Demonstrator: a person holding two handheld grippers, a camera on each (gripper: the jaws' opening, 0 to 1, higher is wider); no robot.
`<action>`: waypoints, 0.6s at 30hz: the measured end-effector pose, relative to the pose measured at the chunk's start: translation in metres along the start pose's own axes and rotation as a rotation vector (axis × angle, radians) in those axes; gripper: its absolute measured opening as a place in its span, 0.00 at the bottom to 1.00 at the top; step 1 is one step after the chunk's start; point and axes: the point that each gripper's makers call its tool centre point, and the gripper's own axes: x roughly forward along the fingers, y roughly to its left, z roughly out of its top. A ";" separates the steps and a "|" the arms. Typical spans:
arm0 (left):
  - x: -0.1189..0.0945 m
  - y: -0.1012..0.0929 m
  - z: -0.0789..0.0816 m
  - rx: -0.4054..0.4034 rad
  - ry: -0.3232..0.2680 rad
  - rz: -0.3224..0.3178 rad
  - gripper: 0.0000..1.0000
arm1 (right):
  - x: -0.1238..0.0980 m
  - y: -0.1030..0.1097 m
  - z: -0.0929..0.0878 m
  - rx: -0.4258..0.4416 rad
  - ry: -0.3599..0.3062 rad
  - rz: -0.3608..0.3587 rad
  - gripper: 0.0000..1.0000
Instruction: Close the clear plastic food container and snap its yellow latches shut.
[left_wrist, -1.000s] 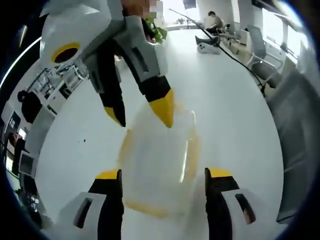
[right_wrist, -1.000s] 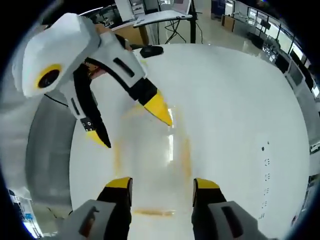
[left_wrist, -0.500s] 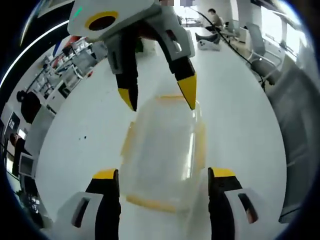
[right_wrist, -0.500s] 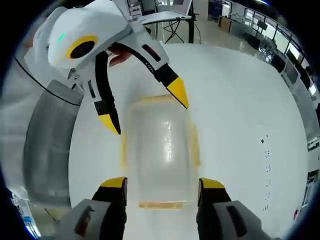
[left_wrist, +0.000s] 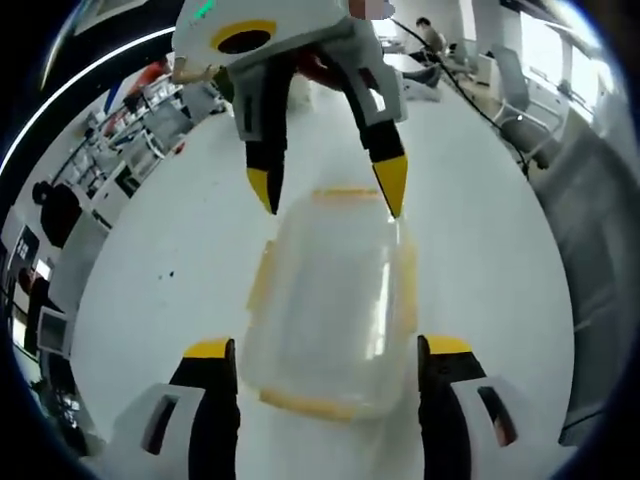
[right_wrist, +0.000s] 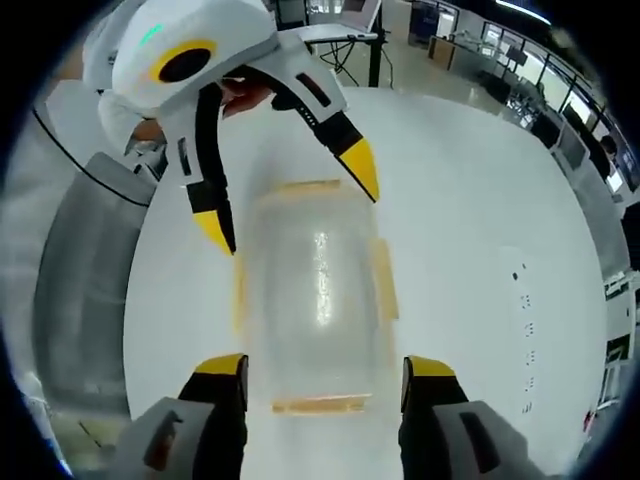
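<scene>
In the left gripper view, the left gripper (left_wrist: 325, 352) has its two yellow-tipped jaws spread wide, one on either side of the near end of the clear plastic food container (left_wrist: 335, 300); contact between jaws and container walls cannot be judged, and nothing is gripped. One container, standing on the white table (left_wrist: 180, 260) with its clear lid on top. Contents: none can be made out through the plastic, which is blurred. Yellow latches counted in this view: four, one per side, namely the left latch (left_wrist: 263, 276), the far latch (left_wrist: 345, 192), the right latch (left_wrist: 407, 290) and the near latch (left_wrist: 305, 404). Whether any is snapped down cannot be told. The right gripper (left_wrist: 330, 198) comes in from the top, jaws apart, tips at the container's far end, one tip at each far corner, holding nothing. In the right gripper view, the same single container (right_wrist: 312, 280) lies lengthwise between the two tools on the table (right_wrist: 470, 230). The right gripper (right_wrist: 325, 367) straddles the near end with jaws wide apart and nothing between them but the container's end. The left gripper (right_wrist: 290, 205) reaches in from the top, jaws parted at the far end, empty. Grippers counted: two; jaws: four, all yellow-tipped.
</scene>
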 end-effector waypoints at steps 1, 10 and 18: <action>0.000 0.000 -0.001 0.001 0.002 -0.001 0.72 | 0.000 0.000 -0.001 0.000 0.003 -0.001 0.60; 0.003 0.001 -0.007 0.018 0.017 -0.012 0.75 | 0.001 0.005 -0.004 -0.010 0.002 -0.011 0.64; 0.007 0.001 -0.014 0.031 0.046 -0.011 0.78 | 0.005 0.005 -0.011 -0.044 0.007 -0.041 0.66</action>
